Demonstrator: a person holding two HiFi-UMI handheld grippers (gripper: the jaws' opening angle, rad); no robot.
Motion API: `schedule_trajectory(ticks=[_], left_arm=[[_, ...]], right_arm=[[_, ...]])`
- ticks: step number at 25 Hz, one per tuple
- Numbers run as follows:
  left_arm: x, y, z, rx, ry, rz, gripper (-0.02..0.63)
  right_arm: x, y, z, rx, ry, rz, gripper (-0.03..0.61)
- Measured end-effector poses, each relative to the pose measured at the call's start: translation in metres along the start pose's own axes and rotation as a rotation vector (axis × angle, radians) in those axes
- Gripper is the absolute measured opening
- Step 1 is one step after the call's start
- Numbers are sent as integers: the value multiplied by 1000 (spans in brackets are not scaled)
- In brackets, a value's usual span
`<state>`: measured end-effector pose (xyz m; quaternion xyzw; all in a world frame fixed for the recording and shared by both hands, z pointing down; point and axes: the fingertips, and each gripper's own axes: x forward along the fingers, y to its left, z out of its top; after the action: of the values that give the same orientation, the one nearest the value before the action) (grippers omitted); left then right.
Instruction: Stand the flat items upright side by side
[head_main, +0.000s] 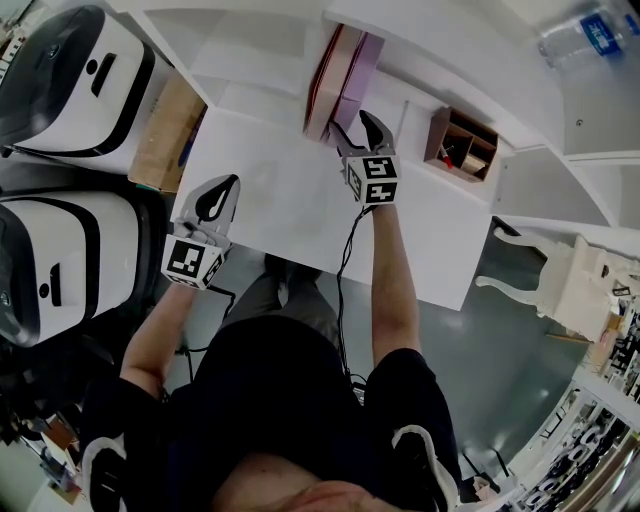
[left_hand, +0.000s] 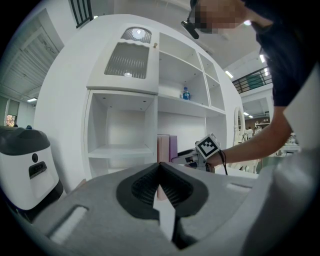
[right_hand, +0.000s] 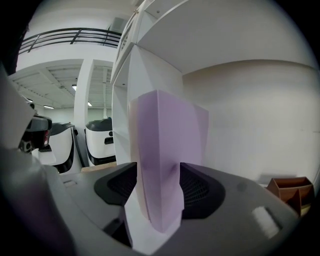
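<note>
Two flat books stand upright side by side in a white shelf compartment at the back of the desk: a pink one on the left and a purple one right of it. My right gripper is at their near end with its jaws spread. In the right gripper view the purple book stands between the jaws, and the head view shows the right finger apart from it. My left gripper hovers over the white desk, shut and empty. The left gripper view shows both books and the right gripper ahead.
A small wooden organiser sits in the compartment to the right. A water bottle stands on a higher shelf. Two white machines and a cardboard box are left of the desk, and a white chair is on the right.
</note>
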<state>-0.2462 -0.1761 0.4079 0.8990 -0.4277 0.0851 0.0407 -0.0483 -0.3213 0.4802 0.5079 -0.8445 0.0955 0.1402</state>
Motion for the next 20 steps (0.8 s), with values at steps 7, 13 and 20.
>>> schedule_trajectory(ticks=[7, 13, 20], left_arm=[[3, -5, 1, -1, -2, -7, 0], [4, -5, 0, -2, -3, -7, 0], [4, -5, 1, -3, -2, -8, 0]], right_arm=[[-7, -5, 0, -7, -5, -10, 272], [-7, -10, 2, -34, -5, -26, 259], [-11, -10, 4, -40, -11, -20, 268]])
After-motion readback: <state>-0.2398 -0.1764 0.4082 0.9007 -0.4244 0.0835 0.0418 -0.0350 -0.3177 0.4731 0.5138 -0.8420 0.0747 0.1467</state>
